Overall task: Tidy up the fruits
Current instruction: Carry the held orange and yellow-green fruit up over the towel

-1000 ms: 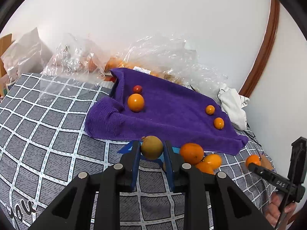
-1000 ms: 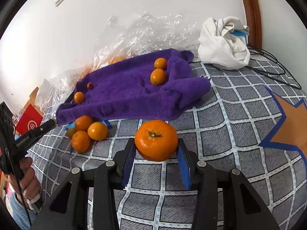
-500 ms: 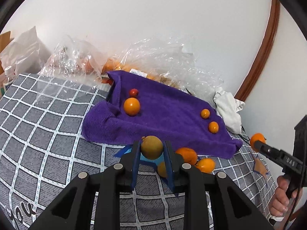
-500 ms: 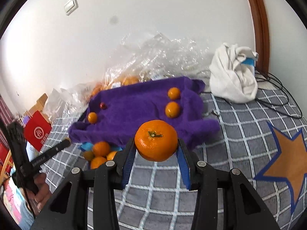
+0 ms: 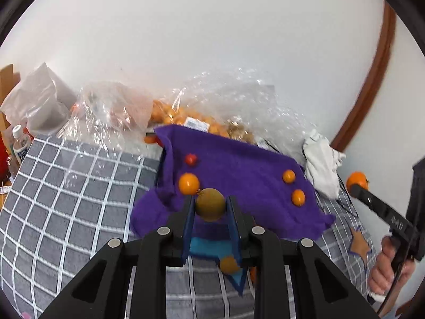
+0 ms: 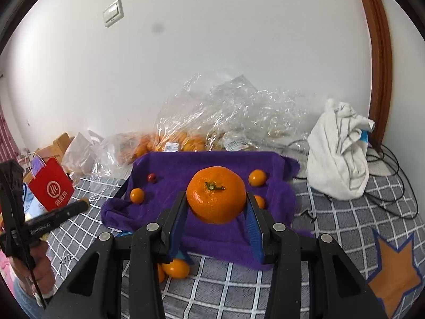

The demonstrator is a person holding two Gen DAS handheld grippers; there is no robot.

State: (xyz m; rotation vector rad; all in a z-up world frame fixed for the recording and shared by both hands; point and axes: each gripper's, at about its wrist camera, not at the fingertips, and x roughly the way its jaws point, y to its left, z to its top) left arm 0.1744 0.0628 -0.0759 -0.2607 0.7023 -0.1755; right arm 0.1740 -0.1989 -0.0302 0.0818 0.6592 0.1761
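1. Your left gripper is clamped on a brownish-green fruit, held above the near edge of the purple towel.
2. Your right gripper is clenched on a large tangerine, raised over the same towel.
3. On the towel lie three small orange fruits and a red berry.
4. More oranges sit on the checked cover just beside the towel's near edge.
5. Clear plastic bags of fruit lie behind the towel.

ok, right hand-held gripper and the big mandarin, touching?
Touching. The right wrist view shows the big mandarin pinched between both blue pads of the right hand-held gripper, above the purple towel.
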